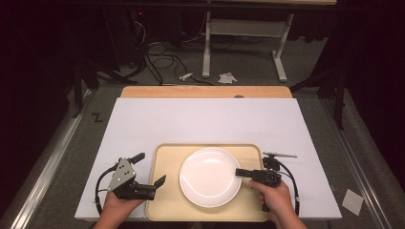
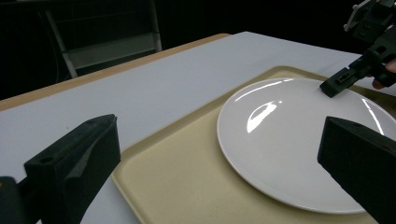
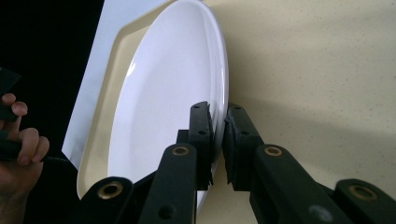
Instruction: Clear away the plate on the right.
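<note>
A round white plate point(image 1: 207, 179) point(image 2: 289, 140) point(image 3: 163, 93) lies in the middle of a beige tray point(image 1: 165, 191) point(image 2: 187, 186) point(image 3: 303, 70). My right gripper point(image 1: 239, 172) point(image 2: 334, 86) point(image 3: 220, 126) reaches in from the right, and its two pads are closed on the plate's right rim, one above it and one below. To the left of the tray, my left gripper point(image 1: 152, 168) point(image 2: 217, 163) is held low and points toward the plate. Its jaws stand wide open with nothing between them.
The tray rests near the front edge of a white board point(image 1: 200, 119) that covers a wooden tabletop point(image 1: 205, 91). Beyond the table, cables point(image 1: 162, 59) and a white metal stand point(image 1: 243, 28) are on the floor. A paper scrap point(image 1: 352, 200) lies at the right.
</note>
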`<state>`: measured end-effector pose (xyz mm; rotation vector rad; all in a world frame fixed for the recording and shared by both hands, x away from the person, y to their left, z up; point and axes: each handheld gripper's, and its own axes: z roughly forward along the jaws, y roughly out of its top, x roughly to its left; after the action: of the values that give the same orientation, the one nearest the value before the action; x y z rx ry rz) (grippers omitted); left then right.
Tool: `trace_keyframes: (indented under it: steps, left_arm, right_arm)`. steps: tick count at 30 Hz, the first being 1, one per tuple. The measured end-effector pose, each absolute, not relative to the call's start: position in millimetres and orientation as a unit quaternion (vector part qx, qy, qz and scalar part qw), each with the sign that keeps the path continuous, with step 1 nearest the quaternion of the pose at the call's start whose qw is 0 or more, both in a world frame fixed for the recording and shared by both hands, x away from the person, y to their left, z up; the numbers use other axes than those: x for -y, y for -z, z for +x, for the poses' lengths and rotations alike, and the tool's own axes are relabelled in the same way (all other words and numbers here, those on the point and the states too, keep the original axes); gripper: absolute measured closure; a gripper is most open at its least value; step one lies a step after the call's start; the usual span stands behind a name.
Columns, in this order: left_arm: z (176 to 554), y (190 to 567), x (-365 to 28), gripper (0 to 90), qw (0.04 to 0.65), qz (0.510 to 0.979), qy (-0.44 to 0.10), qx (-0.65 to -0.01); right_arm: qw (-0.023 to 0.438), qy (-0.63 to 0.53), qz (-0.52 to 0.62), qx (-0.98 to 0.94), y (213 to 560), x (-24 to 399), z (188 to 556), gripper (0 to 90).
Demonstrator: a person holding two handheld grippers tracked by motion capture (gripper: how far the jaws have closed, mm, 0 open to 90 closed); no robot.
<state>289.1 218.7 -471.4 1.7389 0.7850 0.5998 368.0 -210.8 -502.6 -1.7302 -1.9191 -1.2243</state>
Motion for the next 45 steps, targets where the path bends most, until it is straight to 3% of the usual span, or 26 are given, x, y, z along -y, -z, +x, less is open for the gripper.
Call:
trace_keyframes:
  steps: [14, 45]
  left_arm:
    - [288.9, 470.9, -218.9, 0.2, 0.541, 0.732, -0.252, -0.329]
    - [289.0, 470.5, -219.2, 0.2, 0.543, 0.732, -0.250, -0.328]
  right_arm:
    - [0.149, 0.431, -0.590, 0.666, 503.6, 210.4, 367.7, 72.0]
    - [0.118, 0.385, -0.575, 0.712, 504.4, 205.7, 365.5, 58.2]
